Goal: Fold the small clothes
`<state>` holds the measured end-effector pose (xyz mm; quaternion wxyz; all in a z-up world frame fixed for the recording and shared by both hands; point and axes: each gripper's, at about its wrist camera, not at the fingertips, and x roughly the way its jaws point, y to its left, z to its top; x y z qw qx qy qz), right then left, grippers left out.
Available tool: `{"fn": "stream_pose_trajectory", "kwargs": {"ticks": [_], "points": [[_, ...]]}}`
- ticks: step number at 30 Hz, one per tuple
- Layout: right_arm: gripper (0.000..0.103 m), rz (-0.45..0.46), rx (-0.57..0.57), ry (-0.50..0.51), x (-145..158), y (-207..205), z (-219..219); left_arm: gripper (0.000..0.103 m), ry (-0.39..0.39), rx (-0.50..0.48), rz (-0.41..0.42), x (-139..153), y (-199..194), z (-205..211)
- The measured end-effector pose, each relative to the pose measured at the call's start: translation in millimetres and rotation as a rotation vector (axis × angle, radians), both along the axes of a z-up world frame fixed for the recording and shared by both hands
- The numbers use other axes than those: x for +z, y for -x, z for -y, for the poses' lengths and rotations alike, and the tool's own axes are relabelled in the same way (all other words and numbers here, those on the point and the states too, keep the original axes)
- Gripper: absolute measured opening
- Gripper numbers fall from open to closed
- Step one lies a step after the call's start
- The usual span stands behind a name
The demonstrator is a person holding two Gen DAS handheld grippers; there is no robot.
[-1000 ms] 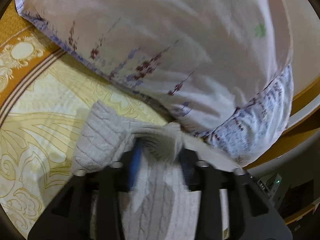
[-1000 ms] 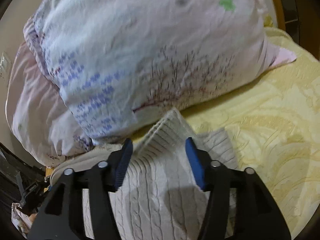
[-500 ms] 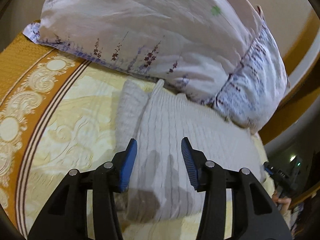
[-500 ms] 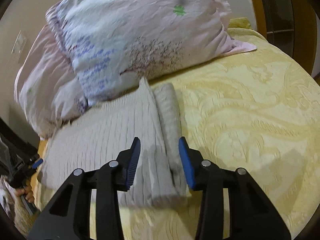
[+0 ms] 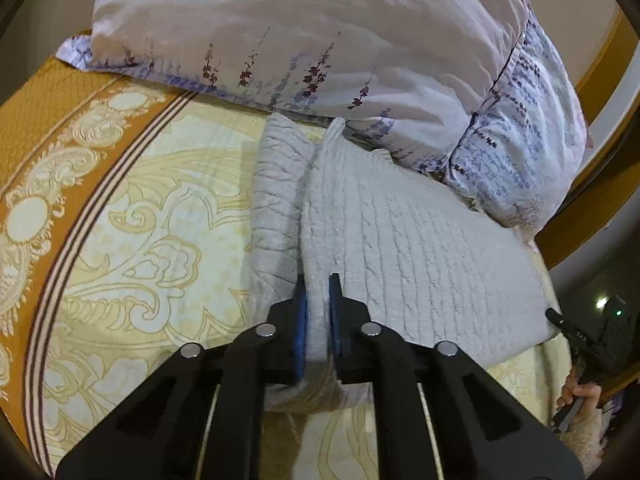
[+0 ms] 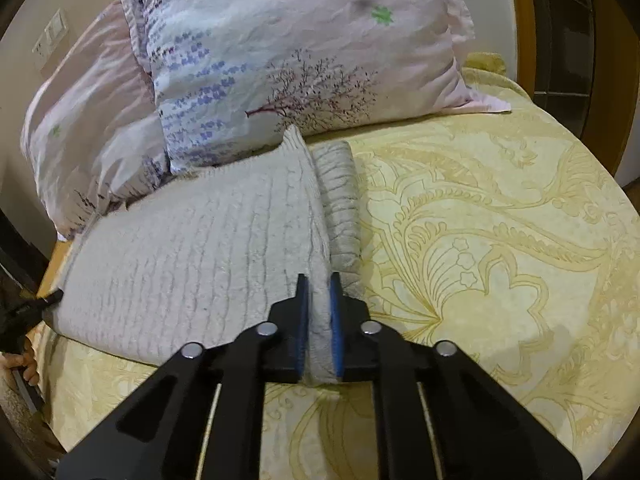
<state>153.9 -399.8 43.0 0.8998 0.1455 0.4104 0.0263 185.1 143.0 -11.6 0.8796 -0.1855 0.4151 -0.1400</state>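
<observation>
Both claws — left claw (image 5: 318, 312), right claw (image 6: 319, 312) — pinch the knit sweater (image 5: 420, 256) on a yellow bedspread (image 6: 480, 240), seemingly against pillows (image 6: 300, 60).

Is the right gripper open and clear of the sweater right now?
No, the right gripper is shut on a raised fold of the knit sweater.

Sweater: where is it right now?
In both wrist views the sweater lies folded on the yellow bedspread, its far edge against the floral pillows, its near edge pinched by both tongs.
</observation>
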Motion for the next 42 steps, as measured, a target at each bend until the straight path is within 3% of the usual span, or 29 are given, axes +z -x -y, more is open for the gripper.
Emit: {"fn": "stream_pose_trajectory", "kwargs": {"ticks": [7, 16, 19, 22, 24, 25, 26, 28, 34, 39, 42], "points": [[0.007, 0.025, -0.017, -0.003, 11.6, 18.8, -4.0, 0.008, 0.02, -0.016, 0.008, 2.0, 7.7, -3.9], [0.008, -0.065, -0.063, 0.058, -12.1, 12.4, -4.1, 0.008, 0.031, -0.015, 0.01, -4.2, 12.5, -9.4], [0.014, -0.08, -0.057, 0.092, -10.6, 9.5, -10.3, 0.008, 0.035, -0.017, 0.008, -3.5, 11.6, -9.5], [0.031, -0.073, -0.069, 0.096, -1.8, 7.9, -11.6, 0.008, 0.07, -0.011, -0.001, -1.0, 12.6, -13.1], [0.043, -0.029, -0.069, 0.107, 11.5, 6.9, -17.4, 0.013, 0.086, -0.004, 0.011, 5.6, 12.6, -17.3], [0.045, -0.008, -0.056, 0.112, 17.3, 6.0, -23.2, 0.026, 0.089, 0.001, 0.017, 7.8, 12.3, -18.8], [0.049, 0.012, -0.032, 0.114, 22.5, 3.2, -30.3, 0.046, 0.096, 0.015, 0.026, 11.7, 10.9, -22.0], [0.051, 0.034, 0.042, 0.122, 29.6, -6.3, -53.3, 0.059, 0.107, 0.042, 0.029, 15.7, 6.3, -26.9], [0.051, -0.006, 0.238, 0.182, 18.9, -38.1, -128.1, 0.063, 0.141, 0.031, -0.044, 10.3, -23.7, -25.8], [0.052, -0.027, 0.311, 0.191, 9.2, -54.3, -164.9, 0.063, 0.139, 0.034, -0.072, 3.9, -37.3, -22.7], [0.059, -0.023, 0.325, 0.231, 4.8, -57.7, -178.0, 0.063, 0.15, 0.037, -0.091, -1.2, -43.1, -22.0]]}}
